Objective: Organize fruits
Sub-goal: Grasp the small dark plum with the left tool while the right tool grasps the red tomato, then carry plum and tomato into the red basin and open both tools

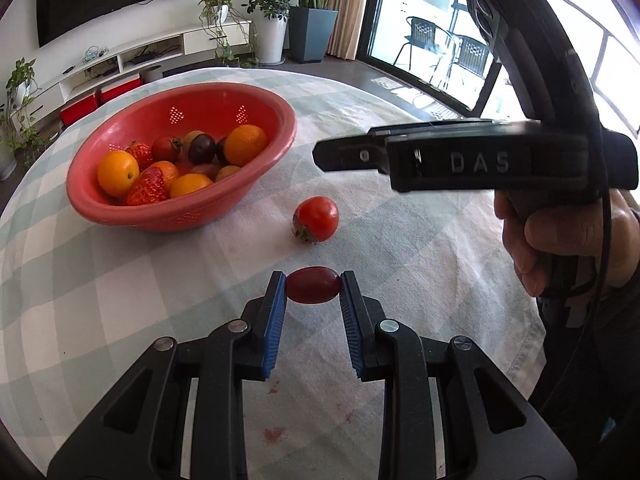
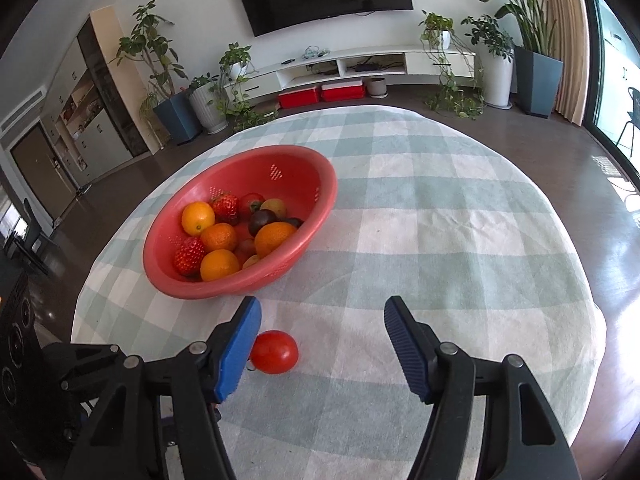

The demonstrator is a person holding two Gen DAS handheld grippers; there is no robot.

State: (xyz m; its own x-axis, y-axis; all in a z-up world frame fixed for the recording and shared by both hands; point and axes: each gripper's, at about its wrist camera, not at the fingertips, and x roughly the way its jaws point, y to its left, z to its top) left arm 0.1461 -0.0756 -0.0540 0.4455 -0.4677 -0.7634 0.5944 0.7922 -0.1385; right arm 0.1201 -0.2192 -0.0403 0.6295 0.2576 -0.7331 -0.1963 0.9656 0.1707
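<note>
Holding now: the left gripper (image 1: 313,289) has its blue fingers (image 1: 276,312) clamped end to end on a small dark-red grape tomato (image 1: 312,290), lifted clear of the desk (image 1: 420,280).
Feel of it: light, thin-skinned, slick; red smears on the cloth suggest this fruit bursts if squeezed hard.
Best hold: across the long ends, as now, gently.
Loose tomato (image 2: 275,351): round, red, on the checked cloth at about 5 o'clock from the red basket (image 2: 320,184), just beside the right gripper's (image 2: 320,344) left finger.
Right fingers: wide apart, nothing between the pads yet.
Basket contents: oranges, strawberries, dark tomatoes, easily bruised, so the fruit is better lowered in than dropped.
</note>
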